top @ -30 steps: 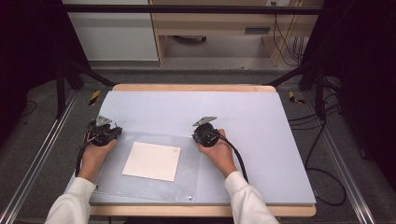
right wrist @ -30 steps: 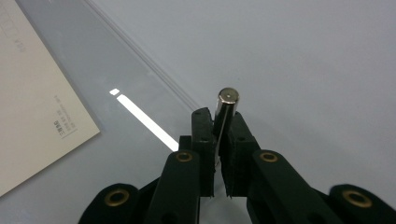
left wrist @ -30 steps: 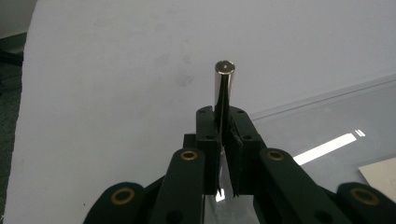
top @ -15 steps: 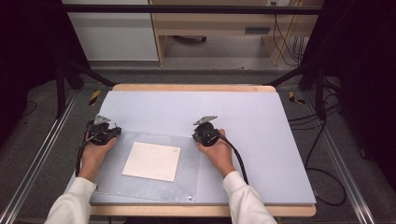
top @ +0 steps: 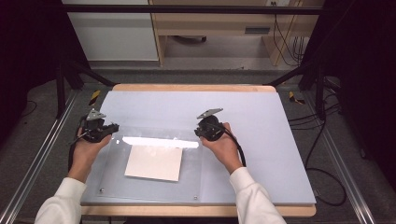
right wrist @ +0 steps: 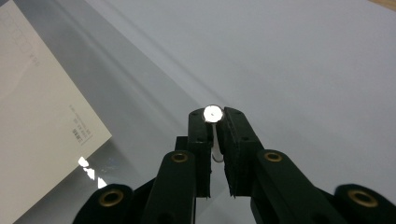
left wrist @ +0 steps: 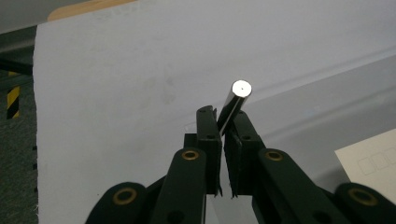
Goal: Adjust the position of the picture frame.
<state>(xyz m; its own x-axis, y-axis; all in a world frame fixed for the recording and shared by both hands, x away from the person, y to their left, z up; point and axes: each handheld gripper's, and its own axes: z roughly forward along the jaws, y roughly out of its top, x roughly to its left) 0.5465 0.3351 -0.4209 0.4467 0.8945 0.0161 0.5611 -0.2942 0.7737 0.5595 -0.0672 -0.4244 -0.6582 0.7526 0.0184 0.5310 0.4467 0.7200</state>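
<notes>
Clear sheet [top: 154,161] flat on the table's [top: 261,116] front-left part, cream card [top: 154,162] under it, shiny metal pegs at its far corners, left peg [left wrist: 235,103] tilted, right peg [right wrist: 212,114] upright, each pinched between jaws.

Far half of table [top: 187,100] bare; clear sheet [top: 154,161] near grippers.

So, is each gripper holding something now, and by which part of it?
Yes. The left gripper clamps a shiny metal pin on its lower shaft, with the top end sticking out. The right gripper clamps a second pin just below its top end.
</notes>
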